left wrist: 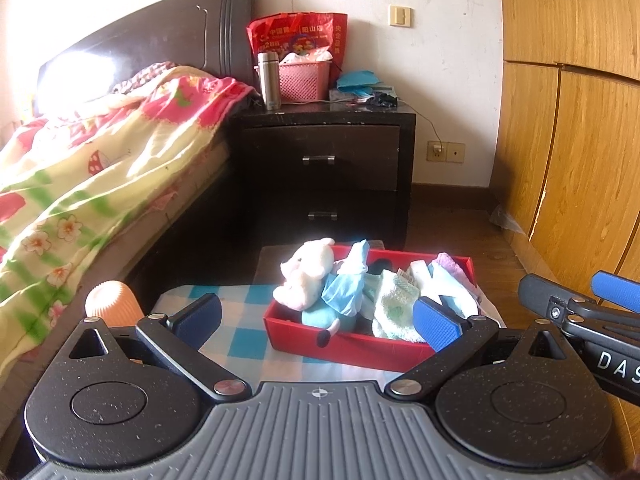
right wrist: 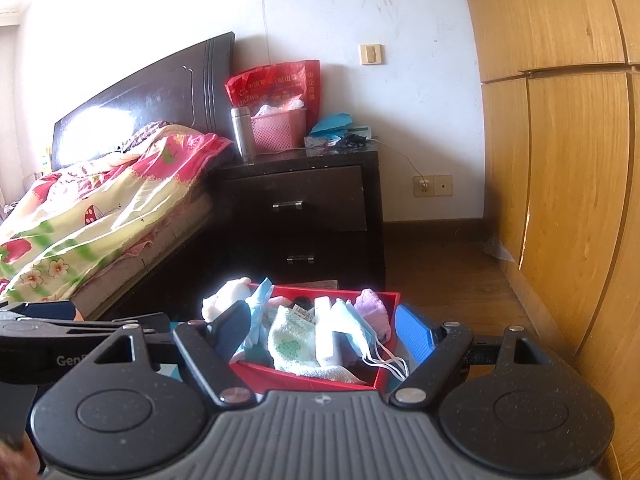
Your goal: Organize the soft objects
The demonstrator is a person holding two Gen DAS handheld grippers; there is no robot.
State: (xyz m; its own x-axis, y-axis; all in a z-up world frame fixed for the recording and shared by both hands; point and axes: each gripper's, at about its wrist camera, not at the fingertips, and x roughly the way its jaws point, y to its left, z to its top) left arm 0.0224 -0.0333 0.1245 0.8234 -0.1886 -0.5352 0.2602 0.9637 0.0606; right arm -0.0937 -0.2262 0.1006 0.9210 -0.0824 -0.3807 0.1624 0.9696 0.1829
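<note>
A red box (left wrist: 352, 346) sits on a blue-and-white checked cloth (left wrist: 240, 312) and holds soft things: a white plush toy (left wrist: 308, 272), a blue doll (left wrist: 344, 292), a pale green towel (left wrist: 394, 304), a lilac cloth (left wrist: 452, 266). My left gripper (left wrist: 318, 318) is open and empty, just in front of the box. My right gripper (right wrist: 324, 330) is open and empty, its fingers standing either side of the box (right wrist: 304, 376). The towel (right wrist: 294, 340), a face mask (right wrist: 360, 332) and the lilac cloth (right wrist: 374, 312) lie between them. The right gripper's fingers also show in the left wrist view (left wrist: 580, 300).
An orange ribbed cup (left wrist: 112, 302) stands on the cloth at the left. A bed with a floral quilt (left wrist: 100, 168) is on the left, a dark nightstand (left wrist: 324, 160) behind the box, and a wooden wardrobe (left wrist: 580, 120) on the right.
</note>
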